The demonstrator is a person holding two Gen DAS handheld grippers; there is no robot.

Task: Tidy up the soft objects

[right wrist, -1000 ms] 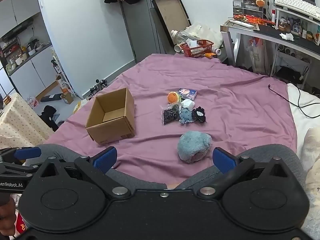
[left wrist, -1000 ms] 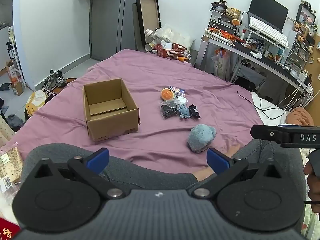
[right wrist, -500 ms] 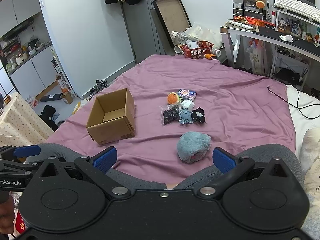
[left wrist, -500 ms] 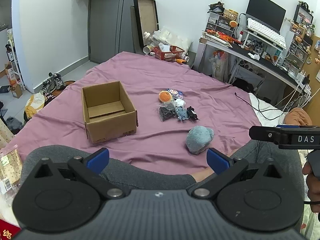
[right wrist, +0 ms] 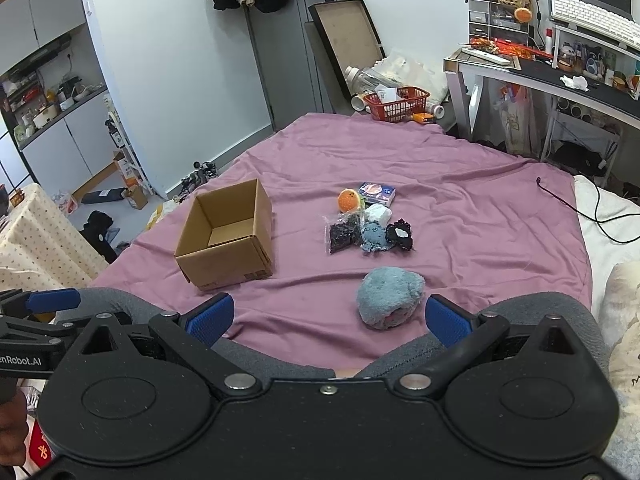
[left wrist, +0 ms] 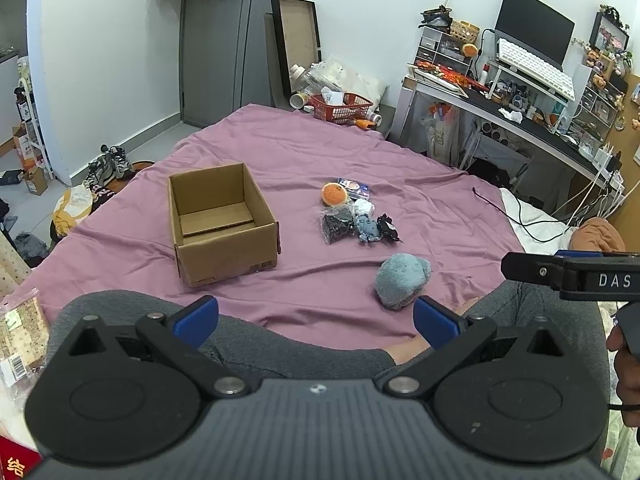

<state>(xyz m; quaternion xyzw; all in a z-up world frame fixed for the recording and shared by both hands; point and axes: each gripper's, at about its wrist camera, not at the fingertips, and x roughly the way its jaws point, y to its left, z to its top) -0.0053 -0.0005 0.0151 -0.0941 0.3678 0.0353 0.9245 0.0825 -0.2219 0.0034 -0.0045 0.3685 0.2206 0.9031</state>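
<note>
Both the left gripper and right gripper are spread wide and hold nothing, near of the blue plush on the purple bedsheet, with the cardboard box farther left.

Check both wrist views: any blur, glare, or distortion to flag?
Left wrist view: sharp, even indoor light, no glare; fisheye bends the desk and darkens corners. Right wrist view: equally sharp, soft shadows under the cardboard box and blue plush; door leans from distortion.
</note>
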